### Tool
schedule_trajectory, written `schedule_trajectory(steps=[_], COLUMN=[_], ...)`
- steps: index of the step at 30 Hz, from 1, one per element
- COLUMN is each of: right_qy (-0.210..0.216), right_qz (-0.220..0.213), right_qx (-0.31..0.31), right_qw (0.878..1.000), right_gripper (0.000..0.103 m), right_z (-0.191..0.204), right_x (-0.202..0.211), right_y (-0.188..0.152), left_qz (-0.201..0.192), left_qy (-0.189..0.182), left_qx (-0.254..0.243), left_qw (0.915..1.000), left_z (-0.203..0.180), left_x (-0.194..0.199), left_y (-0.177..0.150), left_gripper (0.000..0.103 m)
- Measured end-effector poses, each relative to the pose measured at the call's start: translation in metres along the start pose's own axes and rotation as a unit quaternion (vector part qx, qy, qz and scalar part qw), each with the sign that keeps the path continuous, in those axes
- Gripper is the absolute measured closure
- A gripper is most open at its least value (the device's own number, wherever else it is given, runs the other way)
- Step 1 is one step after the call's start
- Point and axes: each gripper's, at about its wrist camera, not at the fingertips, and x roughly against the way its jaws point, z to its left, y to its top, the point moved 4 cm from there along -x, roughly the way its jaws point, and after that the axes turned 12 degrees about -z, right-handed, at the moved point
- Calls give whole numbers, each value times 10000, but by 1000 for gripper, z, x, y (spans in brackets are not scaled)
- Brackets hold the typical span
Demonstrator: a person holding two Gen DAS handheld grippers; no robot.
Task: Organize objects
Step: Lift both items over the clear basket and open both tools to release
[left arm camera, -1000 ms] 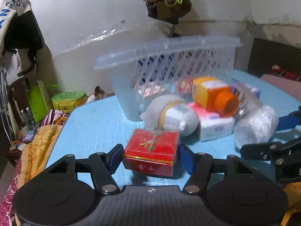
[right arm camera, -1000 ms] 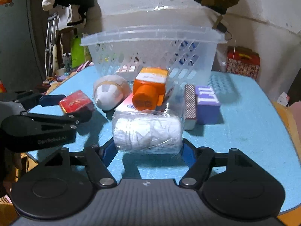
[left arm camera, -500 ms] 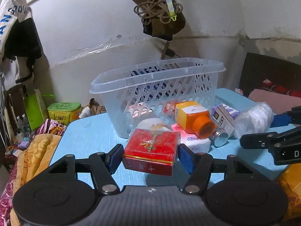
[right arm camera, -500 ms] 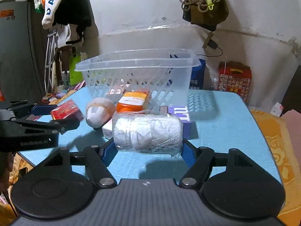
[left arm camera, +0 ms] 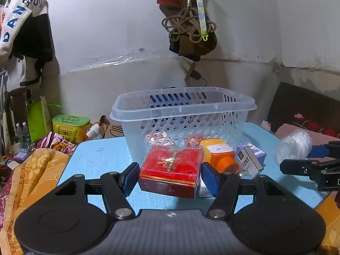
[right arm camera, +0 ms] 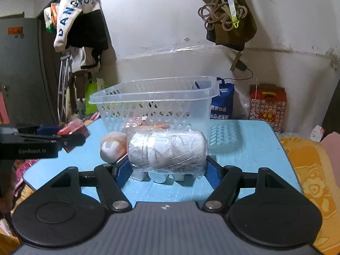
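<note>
Two claws carry loads: left claw (left arm camera: 169, 175) grips red box (left arm camera: 171, 167), right claw (right arm camera: 166, 173) grips wrapped roll (right arm camera: 167, 150); next, both go over basket (left arm camera: 182, 108) at 12 o'clock.

Room light was dim and cool, from overhead; the white wall (left arm camera: 127, 31) behind the clear basket (left arm camera: 182, 106) caught a glare streak just above the rim; soft shadows fell below the basket; strong fisheye bending and dark vignette at corners; centre sharp, edges slightly soft.
</note>
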Motion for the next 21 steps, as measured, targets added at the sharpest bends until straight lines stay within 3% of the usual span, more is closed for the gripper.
schedule_trajectory(steps=[13, 21], right_qy=[167, 149], right_qz=[-163, -388], right_qx=[-379, -266], right_qw=[9990, 9988], right_gripper=[30, 30], right_z=[-6, -2], right_x=[7, 5], right_y=[10, 25], left_qz=[-137, -263], left_qy=[-44, -59], left_qx=[222, 393], left_qw=[9996, 9989], left_z=[7, 11], left_x=[5, 6], left_y=[6, 17], left_gripper=[36, 36])
